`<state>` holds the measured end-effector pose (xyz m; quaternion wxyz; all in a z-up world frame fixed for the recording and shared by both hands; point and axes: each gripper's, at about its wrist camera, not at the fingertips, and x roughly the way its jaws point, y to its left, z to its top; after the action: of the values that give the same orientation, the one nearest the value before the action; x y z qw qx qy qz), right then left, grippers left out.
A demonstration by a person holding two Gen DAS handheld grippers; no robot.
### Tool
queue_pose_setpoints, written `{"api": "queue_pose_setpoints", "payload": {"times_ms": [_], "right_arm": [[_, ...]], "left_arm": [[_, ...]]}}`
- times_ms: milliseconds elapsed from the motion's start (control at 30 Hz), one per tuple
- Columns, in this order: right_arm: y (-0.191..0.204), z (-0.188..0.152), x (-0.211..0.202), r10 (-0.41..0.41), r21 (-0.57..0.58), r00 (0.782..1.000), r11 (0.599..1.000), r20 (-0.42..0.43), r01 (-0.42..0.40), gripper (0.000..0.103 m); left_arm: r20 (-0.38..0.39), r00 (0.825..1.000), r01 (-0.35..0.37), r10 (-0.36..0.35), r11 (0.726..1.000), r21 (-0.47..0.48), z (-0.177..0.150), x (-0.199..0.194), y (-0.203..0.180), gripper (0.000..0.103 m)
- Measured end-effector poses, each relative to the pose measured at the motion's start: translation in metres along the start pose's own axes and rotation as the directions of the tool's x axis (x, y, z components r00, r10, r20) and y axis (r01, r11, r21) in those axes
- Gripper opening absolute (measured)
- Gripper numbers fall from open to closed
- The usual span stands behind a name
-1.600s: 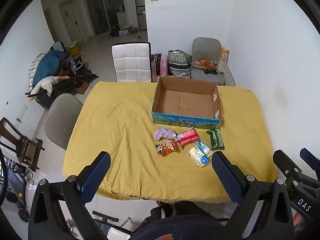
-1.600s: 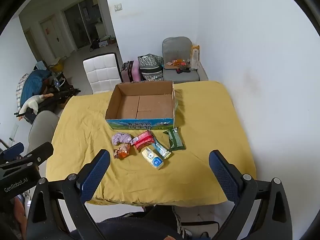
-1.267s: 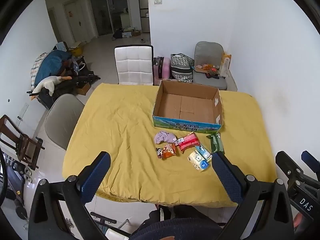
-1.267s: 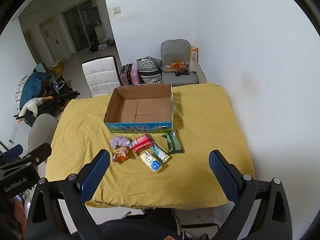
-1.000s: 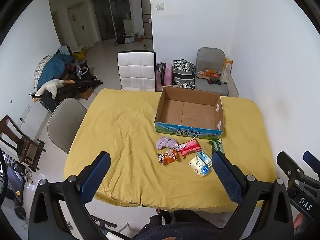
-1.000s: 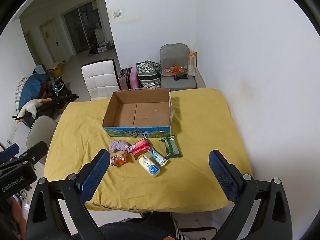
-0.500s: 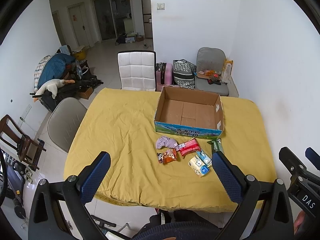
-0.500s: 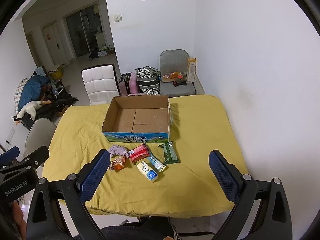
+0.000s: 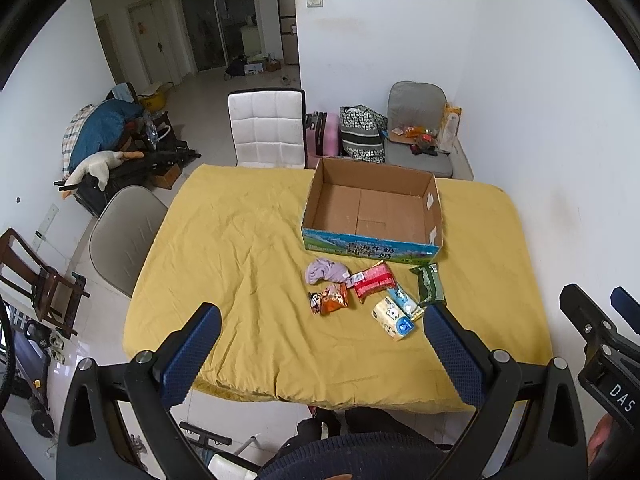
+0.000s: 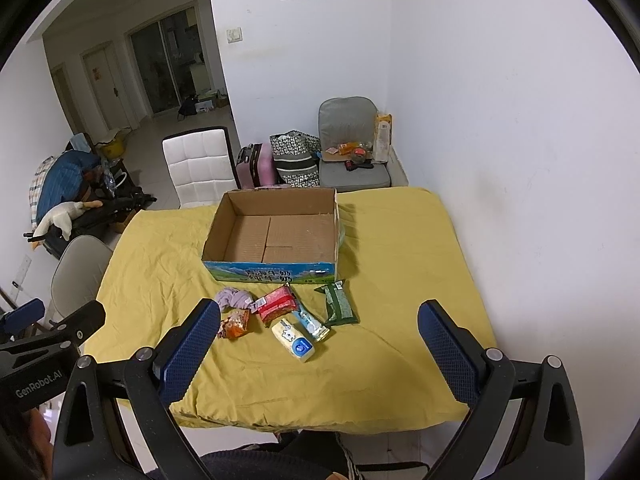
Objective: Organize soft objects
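1. Both grippers hang above the near edge of the table, each with its blue-padded fingers spread wide and nothing between them: the left gripper (image 9: 320,344) and the right gripper (image 10: 316,340).
2. Landmark for everything else is the cardboard box (image 9: 374,210) (image 10: 276,232), open-topped, with nothing inside but its bare brown floor, standing on the yellow cloth (image 9: 240,248) that covers the table.
3. Just in front of the box's printed blue wall lie six soft items in a loose cluster.
4. Nearest that wall, towards its left end, sits a crumpled lilac cloth (image 9: 325,271) (image 10: 234,298).
5. Beside the cloth, in front of the middle of the box, lies a red packet (image 9: 372,280) (image 10: 278,304), one end touching the cloth.
6. In front of the box's right corner lies a dark green packet (image 9: 429,288) (image 10: 338,304).
7. Further from the box than the cloth is an orange snack packet (image 9: 330,299) (image 10: 235,327).
8. Further out than the red packet lie a pale blue packet (image 9: 404,300) (image 10: 310,322) and a cream tissue pack (image 9: 394,318) (image 10: 294,340), side by side and touching.
9. Beyond the box, behind the table, stands a white padded chair (image 9: 266,128).
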<state>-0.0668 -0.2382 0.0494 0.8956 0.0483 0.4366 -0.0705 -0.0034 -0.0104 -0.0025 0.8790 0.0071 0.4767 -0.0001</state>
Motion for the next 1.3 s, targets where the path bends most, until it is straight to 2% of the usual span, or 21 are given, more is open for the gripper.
{"api": "queue_pose_setpoints", "payload": {"times_ms": [1300], "right_arm": [[-0.0112, 0.0034, 0.0087, 0.015, -0.012, 0.999, 1.000, -0.032, -0.016, 0.101]], "left_arm": [[-0.024, 1.000, -0.010, 0.010, 1.000, -0.009, 0.0057, 0.0086, -0.0068, 0.103]]}}
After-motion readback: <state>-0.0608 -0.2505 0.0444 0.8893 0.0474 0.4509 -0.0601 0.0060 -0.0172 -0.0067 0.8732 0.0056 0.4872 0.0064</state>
